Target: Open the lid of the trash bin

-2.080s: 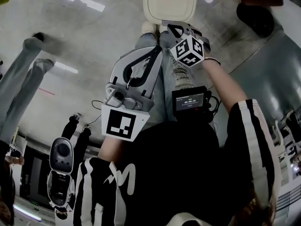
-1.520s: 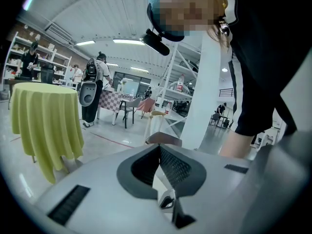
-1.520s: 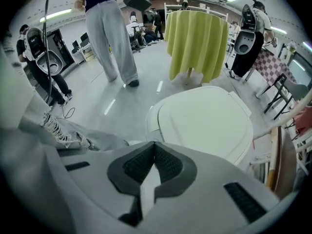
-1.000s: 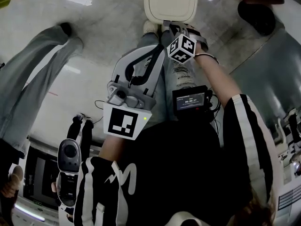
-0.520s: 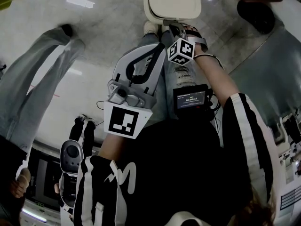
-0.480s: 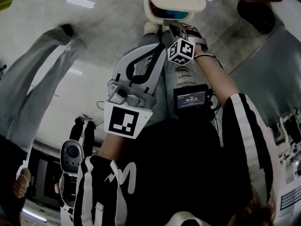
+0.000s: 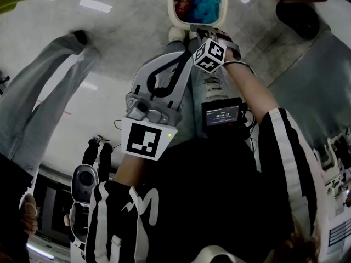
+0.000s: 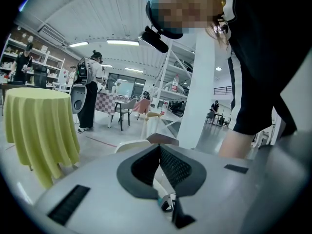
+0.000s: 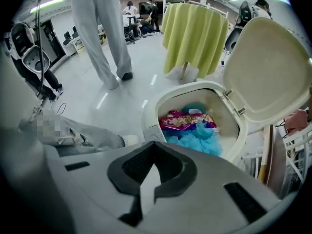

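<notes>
The cream trash bin [image 9: 151,112] stands open on the floor, its lid [image 9: 265,72] tipped up and back. Inside lie a purple snack wrapper [image 9: 187,121] and crumpled blue material [image 9: 201,141]. In the head view the open bin [image 7: 171,12] is at the top edge. My right gripper [image 9: 154,143] hovers just short of the bin's near rim, shut and holding nothing; in the head view this right gripper [image 7: 205,33] is under its marker cube. My left gripper [image 7: 184,59] is held back by my body, angled upward, and the left gripper [image 8: 159,146] is shut and empty.
My leg in ripped jeans [image 9: 83,133] reaches to the bin's base, white shoe [image 9: 130,140] against it. Another person in grey trousers [image 7: 44,92] stands left. A yellow-draped round table [image 9: 195,33] is behind the bin. A wooden stick [image 9: 267,155] leans beside it.
The bin's lid has swung up from flat shut to fully raised, exposing the blue and purple contents. Both grippers stayed almost where they were.
</notes>
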Tool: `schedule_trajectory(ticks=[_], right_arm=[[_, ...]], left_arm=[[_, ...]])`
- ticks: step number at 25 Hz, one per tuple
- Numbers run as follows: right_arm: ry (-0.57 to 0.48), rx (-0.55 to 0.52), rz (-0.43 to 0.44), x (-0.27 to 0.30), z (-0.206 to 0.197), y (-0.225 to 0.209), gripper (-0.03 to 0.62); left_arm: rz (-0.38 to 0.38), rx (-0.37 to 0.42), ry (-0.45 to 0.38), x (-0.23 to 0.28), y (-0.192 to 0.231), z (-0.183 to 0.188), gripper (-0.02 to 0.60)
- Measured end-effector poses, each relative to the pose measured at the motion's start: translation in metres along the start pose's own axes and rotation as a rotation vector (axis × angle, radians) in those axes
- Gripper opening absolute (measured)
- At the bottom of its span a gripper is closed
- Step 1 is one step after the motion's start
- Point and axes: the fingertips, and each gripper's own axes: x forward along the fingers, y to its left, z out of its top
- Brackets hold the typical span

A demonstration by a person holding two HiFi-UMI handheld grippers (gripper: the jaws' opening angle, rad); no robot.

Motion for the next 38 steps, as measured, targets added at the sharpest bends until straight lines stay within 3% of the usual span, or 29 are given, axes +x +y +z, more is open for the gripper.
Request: schedule_trajectory(ticks=[8,18,38], right_arm=[[-0.017,0.145,0.013,-0.016,-0.001,-0.010,0.009],[-0.124,0.292,-0.001,-0.057,0.024,-0.034,0.009],[-0.263,0.310,-0.039,-0.154,0.072,-0.075,0.009]], left_arm=[[0.017,0.001,-0.012,-0.004,0.002,0.008,0.009],[0.029,0.024,-0.004,-0.010,0.008,0.019,0.009],[0.018,0.033,-0.026,-0.013,0.004,0.063,0.009]])
